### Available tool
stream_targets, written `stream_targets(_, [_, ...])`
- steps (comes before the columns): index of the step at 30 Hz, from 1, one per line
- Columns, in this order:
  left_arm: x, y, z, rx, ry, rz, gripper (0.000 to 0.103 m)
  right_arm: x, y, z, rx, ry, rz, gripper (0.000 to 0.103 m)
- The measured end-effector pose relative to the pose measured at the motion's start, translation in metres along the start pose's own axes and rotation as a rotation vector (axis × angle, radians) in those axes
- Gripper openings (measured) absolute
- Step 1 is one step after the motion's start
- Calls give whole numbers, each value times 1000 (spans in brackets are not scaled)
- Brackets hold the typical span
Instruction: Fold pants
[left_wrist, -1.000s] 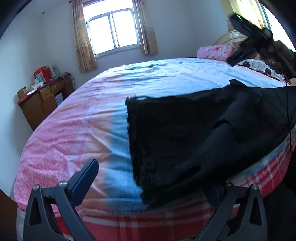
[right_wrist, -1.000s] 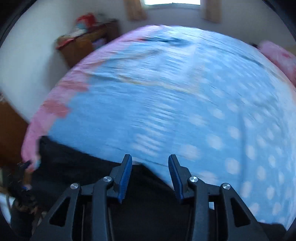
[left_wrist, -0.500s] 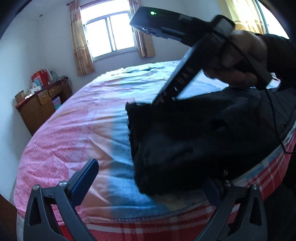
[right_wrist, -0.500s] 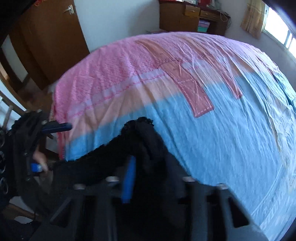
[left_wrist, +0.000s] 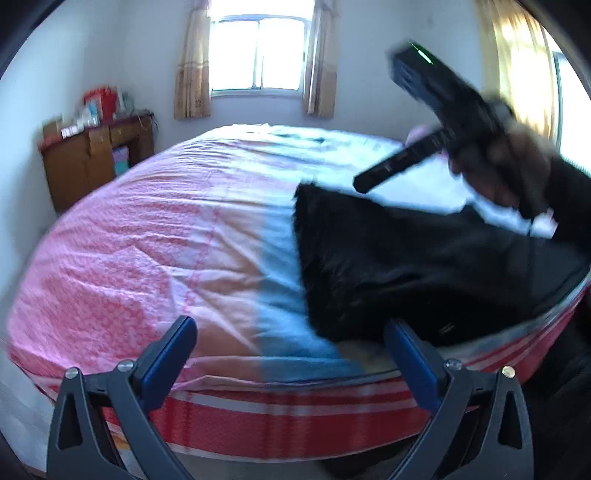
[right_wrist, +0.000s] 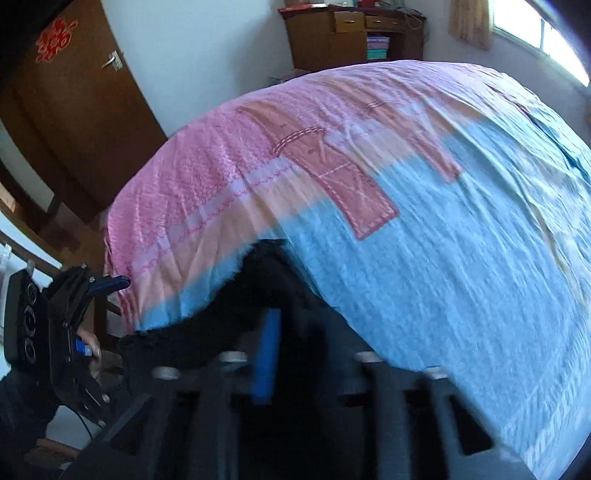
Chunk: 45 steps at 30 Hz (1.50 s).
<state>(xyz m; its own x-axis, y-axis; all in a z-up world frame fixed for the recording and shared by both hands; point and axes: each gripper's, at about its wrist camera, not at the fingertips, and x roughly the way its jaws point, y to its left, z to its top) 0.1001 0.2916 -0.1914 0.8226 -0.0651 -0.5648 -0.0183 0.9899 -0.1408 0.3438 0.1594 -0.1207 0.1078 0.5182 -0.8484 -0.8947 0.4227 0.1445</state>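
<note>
On bed (left_wrist: 155, 251) — black pants (left_wrist: 406, 273)

Black hand-held gripper (left_wrist: 291, 363), blue finger pads (left_wrist: 168, 354), silver screws, dark sleeve (left_wrist: 569, 199).

Left gripper (left_wrist: 288, 354) jaws wide apart, right gripper (left_wrist: 364, 182) raised, jaws opening

Matt black cloth pants (left_wrist: 406, 266)
</note>
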Motion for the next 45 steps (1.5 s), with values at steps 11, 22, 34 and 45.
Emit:
stream_targets(11, [27,-12,20,-184,44,-283,66,-75,15,-112,-41,0,-27,53])
stream_targets(22, [19,-44,37,131,99,112,96,-149,-21,-247,256,-88,-50,53])
stream_targets(34, [44,-201,90,314,37,-144,102,-353,-117,-489,994,-413,-461,53])
stream_targets(45, [110,-388,53,506,199,-560,102,-410,-165,-616,1474,-646,-486,53])
